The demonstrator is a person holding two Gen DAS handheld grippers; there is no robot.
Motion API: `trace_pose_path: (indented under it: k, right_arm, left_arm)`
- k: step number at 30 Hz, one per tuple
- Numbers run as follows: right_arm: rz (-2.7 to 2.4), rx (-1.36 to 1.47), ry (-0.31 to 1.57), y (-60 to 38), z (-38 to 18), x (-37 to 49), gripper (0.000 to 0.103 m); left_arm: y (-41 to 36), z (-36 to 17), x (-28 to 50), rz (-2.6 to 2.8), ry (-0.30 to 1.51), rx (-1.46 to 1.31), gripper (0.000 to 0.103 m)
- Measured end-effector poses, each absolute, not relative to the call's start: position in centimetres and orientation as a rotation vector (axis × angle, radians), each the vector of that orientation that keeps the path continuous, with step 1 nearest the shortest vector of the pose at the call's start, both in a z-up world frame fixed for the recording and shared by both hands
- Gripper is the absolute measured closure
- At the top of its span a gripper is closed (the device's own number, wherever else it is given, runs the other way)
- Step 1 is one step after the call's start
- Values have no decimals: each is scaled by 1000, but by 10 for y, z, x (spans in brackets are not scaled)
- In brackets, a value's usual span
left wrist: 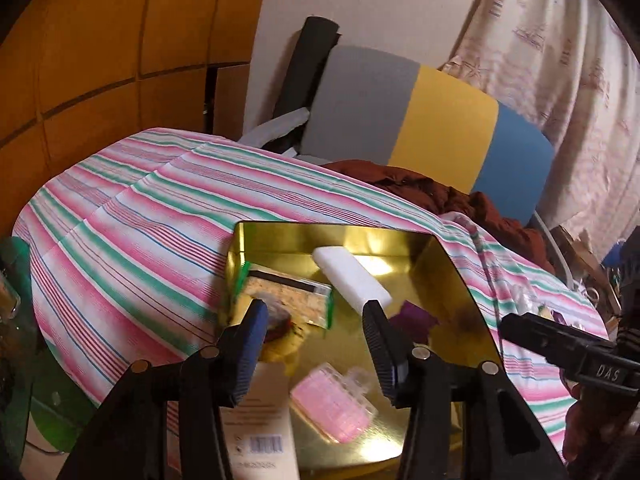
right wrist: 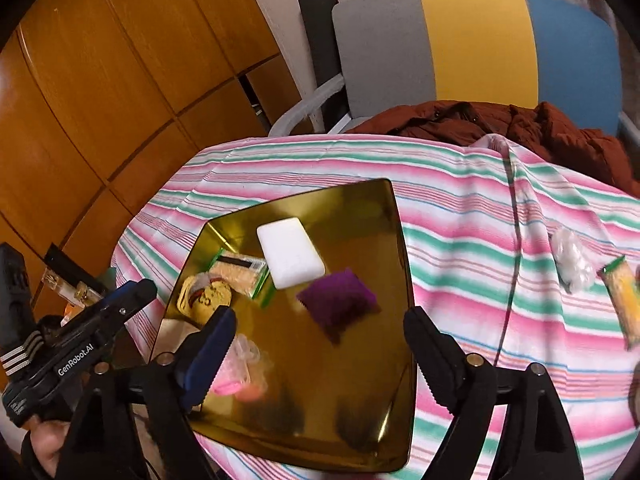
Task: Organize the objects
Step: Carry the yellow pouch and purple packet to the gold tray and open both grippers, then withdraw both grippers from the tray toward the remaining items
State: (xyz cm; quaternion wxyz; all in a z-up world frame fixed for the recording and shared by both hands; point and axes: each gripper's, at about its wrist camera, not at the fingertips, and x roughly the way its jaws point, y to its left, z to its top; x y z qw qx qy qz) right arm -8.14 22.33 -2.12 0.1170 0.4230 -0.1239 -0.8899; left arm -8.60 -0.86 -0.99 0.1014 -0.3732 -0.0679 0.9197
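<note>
Both jaws agape, empty, over gold tin (right wrist: pixel 400 280) on striped tablecloth (right wrist: pixel 460 208); chair (right wrist: pixel 472 40) behind.

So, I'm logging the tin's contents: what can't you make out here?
- Pink packet: blurred, behind the right gripper's finger; left wrist view blurs it too.
- Purple item: mostly hidden behind the left gripper's finger; blurred in right wrist view.
- Barcoded card: text too small.

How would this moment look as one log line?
left gripper: open, empty | right gripper: open, empty | purple pouch: blurred, over gold tin
</note>
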Motion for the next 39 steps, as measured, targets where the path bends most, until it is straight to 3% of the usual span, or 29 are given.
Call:
trace_pose_path:
  k: [11,31,39]
  right_arm:
    - [-2733,1218,-271,220,-20,-54,0]
    - [-2948,1202,-185,249,-23,-37,0]
    - [-3027,1279,-269,295,-30,-34,0]
  left_arm:
    - [13,-13,-70,2696,-126,-1126,53]
    - [46,-25,-56,2623,1,-1164,53]
    - [55,-26,-58,2591,8,-1162,35]
